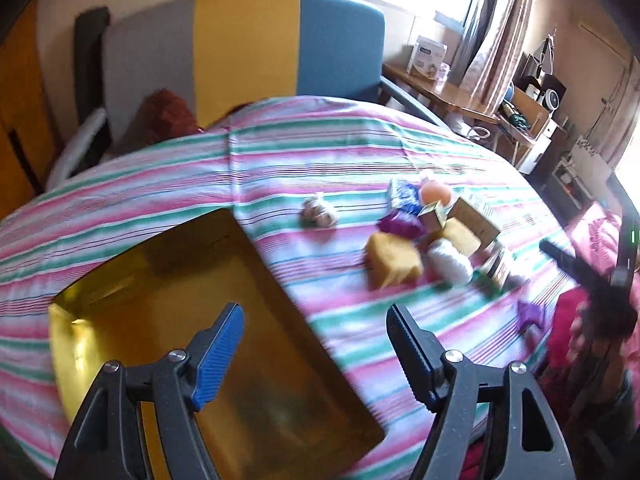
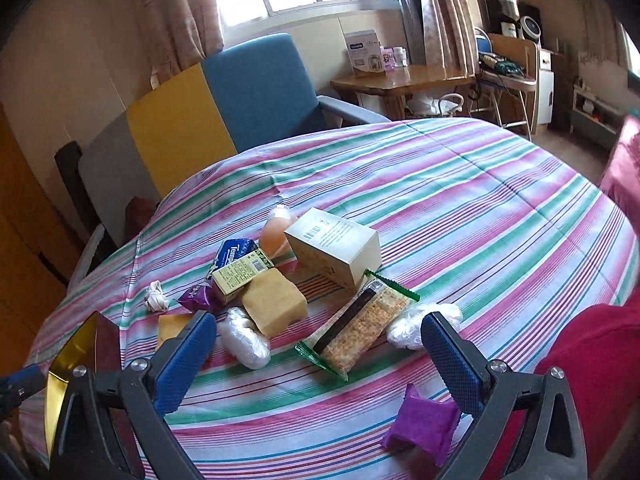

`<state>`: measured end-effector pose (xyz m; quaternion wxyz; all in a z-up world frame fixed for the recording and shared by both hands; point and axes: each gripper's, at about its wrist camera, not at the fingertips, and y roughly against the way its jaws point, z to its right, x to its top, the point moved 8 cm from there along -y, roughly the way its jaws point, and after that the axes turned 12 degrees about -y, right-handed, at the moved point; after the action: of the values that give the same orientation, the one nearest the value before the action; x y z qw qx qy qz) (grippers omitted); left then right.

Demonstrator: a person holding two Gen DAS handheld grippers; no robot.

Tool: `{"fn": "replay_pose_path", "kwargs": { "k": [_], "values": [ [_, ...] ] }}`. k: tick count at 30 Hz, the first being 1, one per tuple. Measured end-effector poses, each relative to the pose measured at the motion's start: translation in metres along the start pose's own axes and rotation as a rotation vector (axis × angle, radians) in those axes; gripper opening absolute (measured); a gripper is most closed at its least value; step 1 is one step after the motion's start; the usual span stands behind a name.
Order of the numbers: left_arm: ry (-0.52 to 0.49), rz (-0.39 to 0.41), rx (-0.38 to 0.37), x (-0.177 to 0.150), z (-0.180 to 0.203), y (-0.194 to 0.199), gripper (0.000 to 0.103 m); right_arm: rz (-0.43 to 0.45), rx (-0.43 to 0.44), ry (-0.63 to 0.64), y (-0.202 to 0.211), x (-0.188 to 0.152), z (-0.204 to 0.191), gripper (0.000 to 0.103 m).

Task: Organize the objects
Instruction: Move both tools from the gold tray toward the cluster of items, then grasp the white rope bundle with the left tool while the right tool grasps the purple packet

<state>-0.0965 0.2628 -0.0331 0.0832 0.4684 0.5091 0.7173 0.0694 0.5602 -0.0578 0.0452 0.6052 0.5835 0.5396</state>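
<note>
A tabletop (image 2: 480, 208) under a pink, green and white striped cloth carries a gold tray (image 1: 168, 280) at its left. To the right lies a loose cluster: 2 tan blocks (image 2: 274, 306), a pale carton (image 2: 336, 248), a cracker pack (image 2: 360, 326), a blue tissue pack (image 2: 234, 252), white wrapped bundles (image 2: 244, 342), and a purple packet (image 2: 420, 428) nearest the edge.

A tricolour chair (image 2: 208, 108) stands beside a wooden side table (image 2: 404, 78).

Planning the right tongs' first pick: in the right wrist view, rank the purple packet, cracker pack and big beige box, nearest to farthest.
1. Purple packet, just inside the right finger.
2. Cracker pack, ahead, centre.
3. Big beige box, behind it.
</note>
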Motion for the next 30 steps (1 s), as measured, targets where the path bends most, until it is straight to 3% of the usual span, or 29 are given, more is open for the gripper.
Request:
{"fn": "replay_pose_path", "kwargs": {
  "k": [6,9,19,22,23,30],
  "values": [
    [0.054,-0.041,-0.059,0.052,-0.002,-0.059,0.073,-0.002,0.113,-0.042,0.005,0.003,-0.003,0.103],
    [0.115,-0.085,-0.095,0.068,-0.007,-0.098,0.07,0.014,0.127,-0.047,0.007,0.003,-0.004,0.103],
    [0.179,-0.23,-0.049,0.083,-0.017,-0.193,0.06,-0.012,0.157,-0.061,0.001,0.004,-0.004,0.103],
    [0.159,-0.254,-0.031,0.079,-0.013,-0.208,0.043,-0.018,0.161,-0.067,-0.001,0.003,-0.005,0.103],
    [0.134,-0.249,-0.014,0.079,-0.012,-0.209,0.033,-0.017,0.159,-0.068,-0.001,0.004,-0.004,0.103],
    [0.073,-0.177,0.009,0.072,-0.007,-0.176,0.024,-0.033,0.154,-0.085,-0.004,0.003,-0.002,0.103]
  ]
}}
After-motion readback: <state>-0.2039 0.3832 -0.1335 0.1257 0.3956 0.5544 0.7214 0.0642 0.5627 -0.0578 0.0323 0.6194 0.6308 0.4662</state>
